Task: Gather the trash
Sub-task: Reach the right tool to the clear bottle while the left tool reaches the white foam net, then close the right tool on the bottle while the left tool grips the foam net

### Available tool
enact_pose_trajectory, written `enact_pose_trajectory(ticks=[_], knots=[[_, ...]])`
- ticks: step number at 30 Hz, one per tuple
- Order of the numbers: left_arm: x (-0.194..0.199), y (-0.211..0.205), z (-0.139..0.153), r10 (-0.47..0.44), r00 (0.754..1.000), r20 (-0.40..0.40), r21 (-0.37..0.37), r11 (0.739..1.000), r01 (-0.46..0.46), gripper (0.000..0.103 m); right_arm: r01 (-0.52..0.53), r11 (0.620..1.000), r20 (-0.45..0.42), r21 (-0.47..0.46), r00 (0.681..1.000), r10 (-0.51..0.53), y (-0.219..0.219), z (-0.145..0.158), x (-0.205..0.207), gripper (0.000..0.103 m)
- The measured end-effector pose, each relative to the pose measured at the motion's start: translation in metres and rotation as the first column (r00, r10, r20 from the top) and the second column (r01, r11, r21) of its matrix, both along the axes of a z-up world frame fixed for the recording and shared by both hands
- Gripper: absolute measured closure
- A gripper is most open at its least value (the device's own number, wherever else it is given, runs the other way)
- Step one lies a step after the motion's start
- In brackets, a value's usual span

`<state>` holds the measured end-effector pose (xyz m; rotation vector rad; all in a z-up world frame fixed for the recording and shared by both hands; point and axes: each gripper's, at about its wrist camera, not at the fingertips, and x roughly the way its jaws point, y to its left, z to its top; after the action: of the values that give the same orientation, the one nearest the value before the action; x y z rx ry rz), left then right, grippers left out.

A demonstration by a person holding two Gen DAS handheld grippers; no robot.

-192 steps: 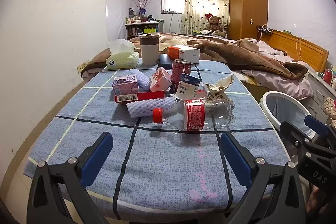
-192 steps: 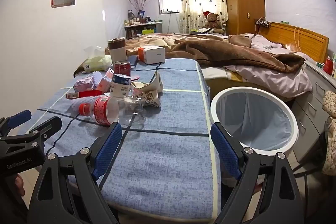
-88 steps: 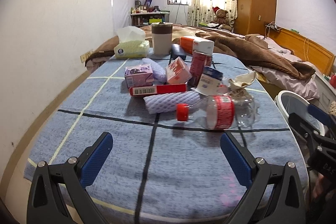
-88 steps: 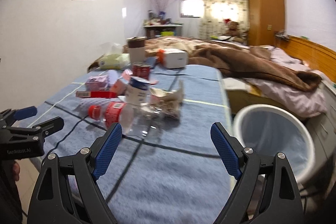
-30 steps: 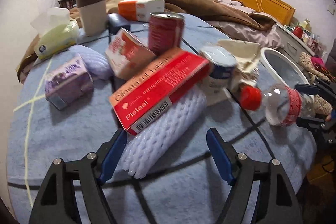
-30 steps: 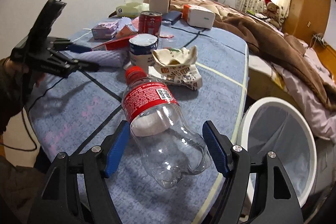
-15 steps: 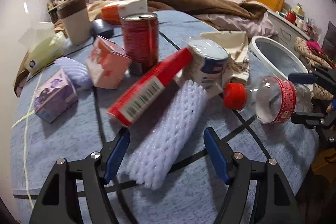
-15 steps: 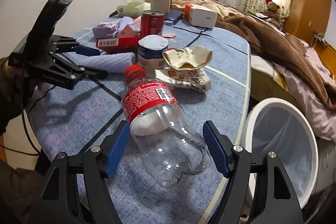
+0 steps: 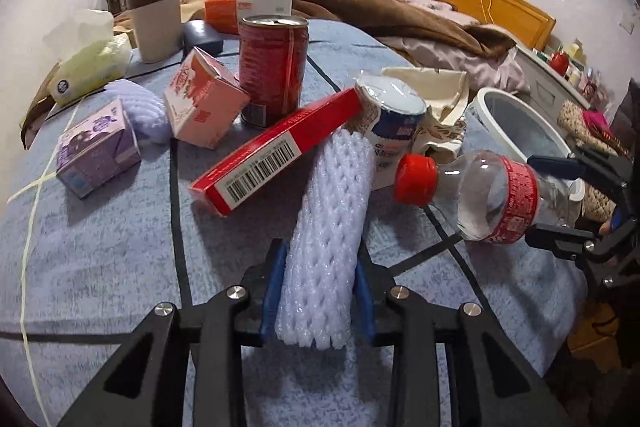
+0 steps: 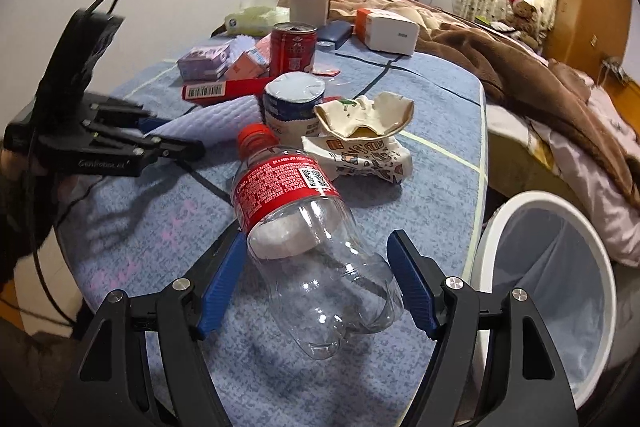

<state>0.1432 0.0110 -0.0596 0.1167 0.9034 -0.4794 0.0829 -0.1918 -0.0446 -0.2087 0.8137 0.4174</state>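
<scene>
The left hand-held gripper [image 9: 318,291] had just closed, its blue pads clamped on the near end of a white, netted foam sleeve [image 9: 332,223] lying on the blue terry-covered tabletop [image 9: 100,267]. The right hand-held gripper [image 10: 316,287] stood wide apart around a clear, ribbed plastic bottle [image 10: 316,251] with a red cap, beside the round white trash bin [image 10: 560,291].

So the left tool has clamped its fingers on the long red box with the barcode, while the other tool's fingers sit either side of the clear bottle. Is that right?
Not quite. The left gripper has just closed its fingers on the white foam net sleeve, not the red box, which only lies across the sleeve's far end; the left wrist view shows this. The right gripper does straddle the clear bottle.
</scene>
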Motion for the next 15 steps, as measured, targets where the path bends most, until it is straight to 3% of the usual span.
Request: enact_pose_trajectory(ticks=[6, 9, 12, 15], knots=[[-0.017, 0.007, 0.005, 0.044, 0.999, 0.016, -0.044, 0.998, -0.043, 0.069, -0.004, 1.000, 0.020, 0.023, 1.000, 0.003, 0.001, 0.003, -0.009, 0.031], [-0.026, 0.010, 0.011, 0.058, 0.998, 0.034, -0.058, 0.997, -0.056, 0.069, -0.016, 0.996, 0.030, 0.086, 0.999, 0.014, -0.004, 0.010, -0.013, 0.056], [-0.030, 0.008, 0.011, 0.066, 0.997, 0.035, -0.057, 0.996, -0.064, 0.069, 0.007, 1.000, 0.064, 0.007, 0.998, -0.007, 0.000, 0.012, -0.015, 0.055], [-0.028, 0.009, 0.006, 0.084, 0.996, 0.017, -0.058, 0.995, -0.083, 0.069, 0.004, 0.997, 0.015, 0.072, 1.000, -0.005, -0.005, 0.011, -0.010, 0.051]])
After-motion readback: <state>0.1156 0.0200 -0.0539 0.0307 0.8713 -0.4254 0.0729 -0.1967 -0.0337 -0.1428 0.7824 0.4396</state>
